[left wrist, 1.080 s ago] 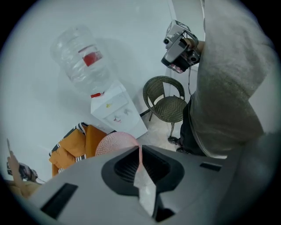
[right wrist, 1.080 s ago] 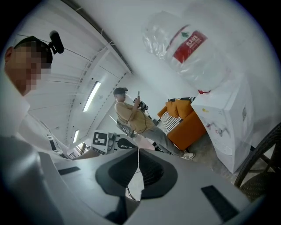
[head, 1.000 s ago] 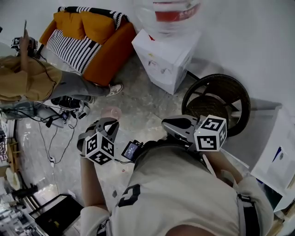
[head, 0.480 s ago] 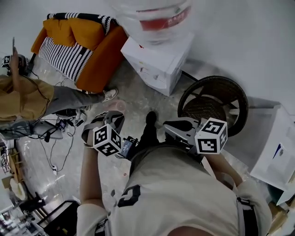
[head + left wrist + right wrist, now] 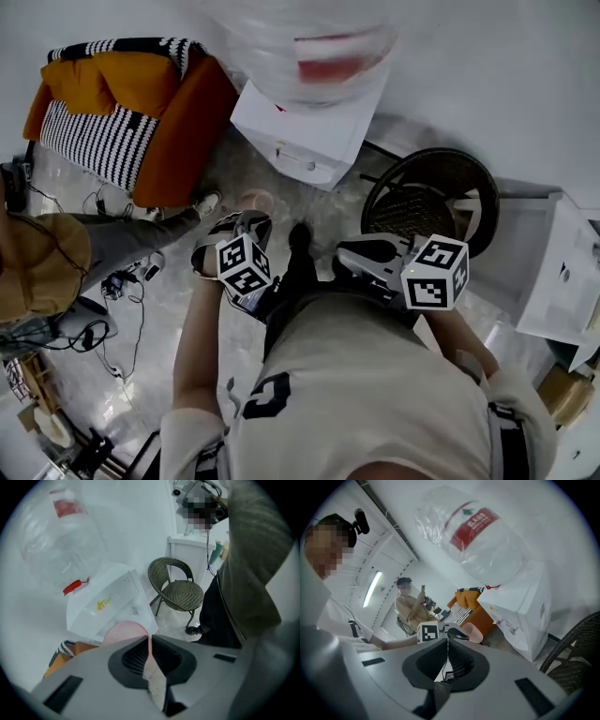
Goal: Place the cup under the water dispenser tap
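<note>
**A:** Head view first: where is the cup (image 5: 255,200)?

**B:** It's pink and held over the floor (image 5: 323,202), at 12 o'clock from the left tool (image 5: 242,221). From the white water dispenser (image 5: 305,141) it sits at about 7 o'clock, near the front but apart from it.

**A:** How does the left tool have it?

**B:** The left gripper view shows the jaws drawn narrow and pinching the cup's thin wall. The rounded pink rim pokes out past them at 11 o'clock. The dispenser and its clear bottle (image 5: 309,42) lie farther off in the same direction.

**A:** And the right tool (image 5: 345,253)?

**B:** It's at 3 o'clock from the left one, with the wicker chair (image 5: 469,187) at 1 o'clock from it. In the right gripper view its jaws are pressed together with nothing between them. The cup shows just past their tips.

**A:** Anything else?

**B:** An orange sofa (image 5: 178,122) is at 9 o'clock from the dispenser.
</note>
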The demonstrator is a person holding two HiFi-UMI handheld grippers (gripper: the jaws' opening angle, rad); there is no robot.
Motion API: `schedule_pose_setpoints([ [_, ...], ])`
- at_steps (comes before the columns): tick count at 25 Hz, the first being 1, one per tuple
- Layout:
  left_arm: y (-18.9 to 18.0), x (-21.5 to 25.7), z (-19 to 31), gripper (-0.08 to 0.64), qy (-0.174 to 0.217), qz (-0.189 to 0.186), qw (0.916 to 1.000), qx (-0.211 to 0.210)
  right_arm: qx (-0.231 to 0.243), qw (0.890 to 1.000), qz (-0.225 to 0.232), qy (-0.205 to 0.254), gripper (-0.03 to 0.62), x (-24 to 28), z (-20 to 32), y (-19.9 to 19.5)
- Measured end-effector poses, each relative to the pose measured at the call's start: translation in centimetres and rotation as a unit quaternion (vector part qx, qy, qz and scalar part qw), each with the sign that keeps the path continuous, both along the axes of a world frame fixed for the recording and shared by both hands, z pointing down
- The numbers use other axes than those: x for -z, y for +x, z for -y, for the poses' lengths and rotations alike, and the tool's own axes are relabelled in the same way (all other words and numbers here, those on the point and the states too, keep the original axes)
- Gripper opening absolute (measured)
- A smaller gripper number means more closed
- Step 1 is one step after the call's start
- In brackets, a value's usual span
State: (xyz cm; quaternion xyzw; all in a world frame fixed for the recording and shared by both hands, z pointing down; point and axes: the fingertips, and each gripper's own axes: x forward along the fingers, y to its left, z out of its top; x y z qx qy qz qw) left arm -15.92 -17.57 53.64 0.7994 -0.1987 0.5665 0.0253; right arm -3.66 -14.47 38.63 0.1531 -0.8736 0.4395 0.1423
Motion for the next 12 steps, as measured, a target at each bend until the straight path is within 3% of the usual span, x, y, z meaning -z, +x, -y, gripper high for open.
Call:
schedule_pose_setpoints([
  [5, 0.0, -2.8, 2.5, 0.069, 0.004, -0.008, 0.9997, -0.023, -0.027, 0.999, -0.013, -0.019, 0.029, -0.9, 1.7, -1.4],
  [12, 0.0, -7.0, 4.7, 0.069, -0.011, -0.024, 0.9991, -0.033, -0.014, 0.999, -0.037, -0.013, 0.029, -1.3, 2.3, -3.4],
])
